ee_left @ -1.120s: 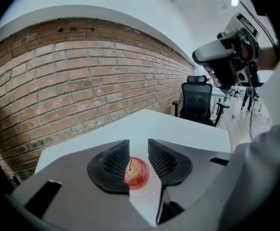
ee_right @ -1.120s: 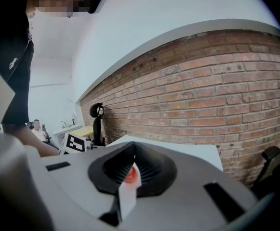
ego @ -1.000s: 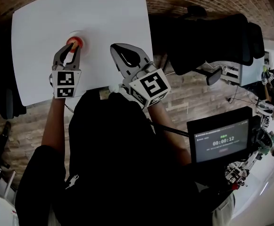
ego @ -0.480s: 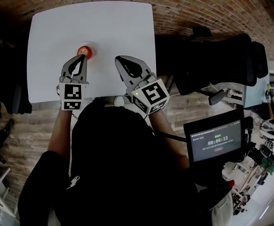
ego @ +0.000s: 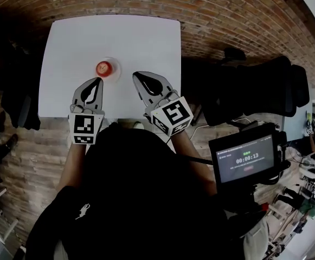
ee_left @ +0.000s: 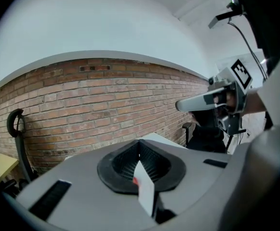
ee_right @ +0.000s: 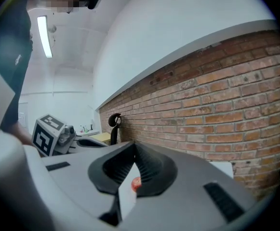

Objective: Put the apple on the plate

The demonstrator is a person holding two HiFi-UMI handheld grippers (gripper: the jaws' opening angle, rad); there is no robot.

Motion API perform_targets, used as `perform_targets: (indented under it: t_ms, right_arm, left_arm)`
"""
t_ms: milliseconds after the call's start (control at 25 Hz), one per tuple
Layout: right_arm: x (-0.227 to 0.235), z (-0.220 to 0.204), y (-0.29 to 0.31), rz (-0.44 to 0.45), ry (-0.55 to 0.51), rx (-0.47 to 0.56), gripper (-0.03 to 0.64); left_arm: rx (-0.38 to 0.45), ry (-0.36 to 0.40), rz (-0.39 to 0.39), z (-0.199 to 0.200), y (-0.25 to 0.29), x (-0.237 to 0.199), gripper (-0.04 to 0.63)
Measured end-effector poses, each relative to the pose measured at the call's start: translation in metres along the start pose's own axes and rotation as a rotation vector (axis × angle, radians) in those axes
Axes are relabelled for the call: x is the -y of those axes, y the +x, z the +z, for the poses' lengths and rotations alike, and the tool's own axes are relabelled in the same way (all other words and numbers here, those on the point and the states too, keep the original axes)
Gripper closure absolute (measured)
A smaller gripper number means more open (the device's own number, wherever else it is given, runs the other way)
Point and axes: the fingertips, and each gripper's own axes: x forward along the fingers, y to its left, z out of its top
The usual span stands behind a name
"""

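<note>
The monitor screen (ego: 248, 158) shows a timer reading 00:00:13.

The apple (ego: 103, 68) is red; the plate (ego: 115, 72) and table (ego: 146, 42) are white. The left gripper (ego: 98, 82) and right gripper (ego: 136, 75) are grey with black pads, and their cubes (ego: 85, 130) bear black-and-white square markers. The brick wall (ee_left: 106, 95) is reddish-brown with pale joints.

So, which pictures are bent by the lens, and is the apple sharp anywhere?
Head view: strong fisheye, the table edges bow, corners dark; the apple is small but clear. Left gripper view: brick wall curves, black corners. Right gripper view: ceiling lamp glares, apple only a red speck.
</note>
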Motion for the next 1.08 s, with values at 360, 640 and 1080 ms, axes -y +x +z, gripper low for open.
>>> perform_targets:
  t_ms: [360, 640, 1080]
  right_arm:
    - [-0.011, 0.001, 0.002, 0.061, -0.033, 0.014, 0.614]
    - [-0.016, 0.006, 0.007, 0.073, -0.039, 0.022, 0.612]
    - [-0.009, 0.000, 0.004, 0.049, -0.033, 0.013, 0.614]
  left_arm:
    - [0.006, -0.096, 0.097, -0.010, -0.035, -0.016, 0.589]
    - [0.018, -0.086, 0.114, -0.004, -0.043, -0.023, 0.589]
    - [0.021, -0.072, 0.076, -0.004, -0.037, -0.019, 0.589]
